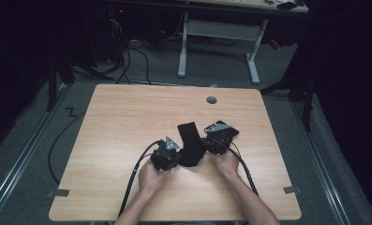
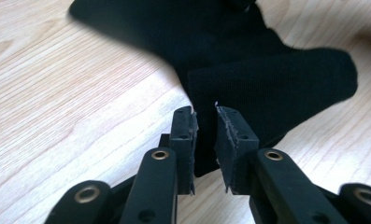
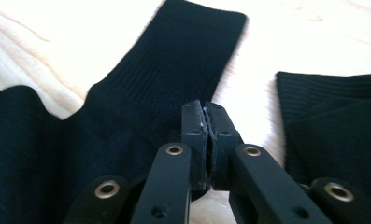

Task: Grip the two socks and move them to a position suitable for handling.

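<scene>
Between the narrowly parted jaws of the left gripper (image 2: 205, 140) a folded edge of the black sock (image 2: 267, 88) lies unpinched, while the right gripper (image 3: 206, 140) is clamped on its fabric, so that hold should be kept firm.

The high view looks forward and down from above the person's side, taking in the whole surface (image 1: 127, 117) from well off. Each gripper view sits low, just behind its own jaws, close above the wood. All three share the black sock (image 1: 191, 143) (image 2: 267, 79) (image 3: 174, 84), lying toward 6 o'clock of the surface.
</scene>
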Demonstrator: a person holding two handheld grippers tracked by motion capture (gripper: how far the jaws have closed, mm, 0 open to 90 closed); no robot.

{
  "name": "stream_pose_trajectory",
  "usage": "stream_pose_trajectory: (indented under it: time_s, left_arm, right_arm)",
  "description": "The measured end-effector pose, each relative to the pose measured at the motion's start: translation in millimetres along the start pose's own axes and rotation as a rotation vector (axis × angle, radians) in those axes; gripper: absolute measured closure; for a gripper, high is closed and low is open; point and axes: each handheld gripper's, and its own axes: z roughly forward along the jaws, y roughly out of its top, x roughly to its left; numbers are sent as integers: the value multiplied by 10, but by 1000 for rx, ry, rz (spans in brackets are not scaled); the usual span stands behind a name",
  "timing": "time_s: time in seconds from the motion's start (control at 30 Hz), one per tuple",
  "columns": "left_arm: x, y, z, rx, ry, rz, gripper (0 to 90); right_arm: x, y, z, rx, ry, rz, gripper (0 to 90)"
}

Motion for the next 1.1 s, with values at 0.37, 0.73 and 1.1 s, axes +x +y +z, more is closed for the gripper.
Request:
stream_pose_trajectory:
  time_s: [0.37, 0.73, 1.1]
  left_arm:
    - [4, 50, -10, -45, 18, 6, 792]
    - [-36, 76, -112, -72, 11, 30, 861]
    - [10, -18, -108, -21, 30, 12, 777]
  right_arm:
    - [119, 138, 138, 19, 26, -67, 681]
    - [122, 178, 216, 51, 38, -66, 881]
    - [21, 334, 284, 21, -6, -10, 838]
